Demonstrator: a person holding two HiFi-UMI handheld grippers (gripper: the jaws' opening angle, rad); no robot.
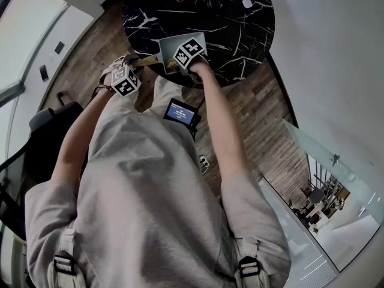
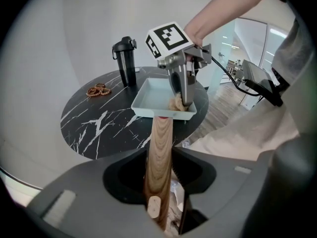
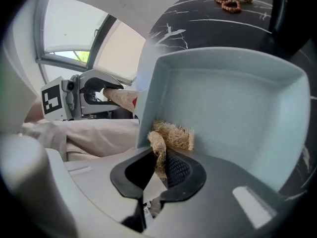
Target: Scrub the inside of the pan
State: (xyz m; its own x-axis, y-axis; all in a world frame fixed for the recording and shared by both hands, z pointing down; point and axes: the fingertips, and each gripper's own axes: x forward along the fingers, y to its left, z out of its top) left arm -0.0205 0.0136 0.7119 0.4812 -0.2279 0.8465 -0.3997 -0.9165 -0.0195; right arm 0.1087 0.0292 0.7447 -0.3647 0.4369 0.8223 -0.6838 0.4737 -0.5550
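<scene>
The left gripper (image 2: 159, 182) clamps the round wooden handle (image 2: 161, 143); the right gripper (image 3: 161, 170) pinches a frayed fibrous scrubber (image 3: 171, 135) (straw-coloured) inside the square pan (image 3: 233, 103).

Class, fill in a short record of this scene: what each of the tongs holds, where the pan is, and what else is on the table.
left tongs: shut on the pan's wooden handle
right tongs: shut on a fibrous scrub pad
scrub pad position: inside the pan, against the wall on the handle side
pan: pale blue, square, at the near edge of the table
table: round, black with white veins
also on table: black bottle, brown beads
</scene>
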